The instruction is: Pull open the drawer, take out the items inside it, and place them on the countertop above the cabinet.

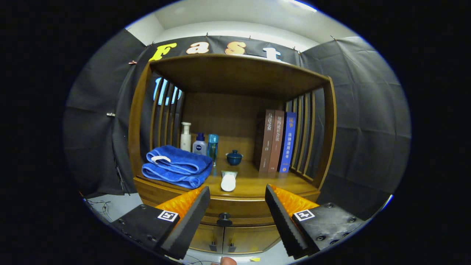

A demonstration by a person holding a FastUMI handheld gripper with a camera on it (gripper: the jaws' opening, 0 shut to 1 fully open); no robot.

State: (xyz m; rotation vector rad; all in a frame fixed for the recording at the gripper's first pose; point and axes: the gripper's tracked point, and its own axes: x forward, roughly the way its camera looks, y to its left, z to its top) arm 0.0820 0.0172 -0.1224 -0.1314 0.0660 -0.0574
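Observation:
A wooden cabinet stands ahead with its drawer [235, 209] shut under the countertop [254, 186]. The drawer's dark round knob [224, 219] shows between my two fingers, some way beyond them. My gripper [237, 197] is open, with nothing between its black fingers [193, 221]. What lies inside the drawer is hidden. On the countertop lies a small white object [228, 181], near the front edge and just above the knob.
On the countertop are folded blue towels [176, 165] at the left, three bottles [199, 143] behind them, a small dark lidded cup [234, 157] in the middle, and three upright books [278, 141] at the right. Two small doors [224, 239] sit below the drawer. Slatted sides and a wooden top enclose the shelf.

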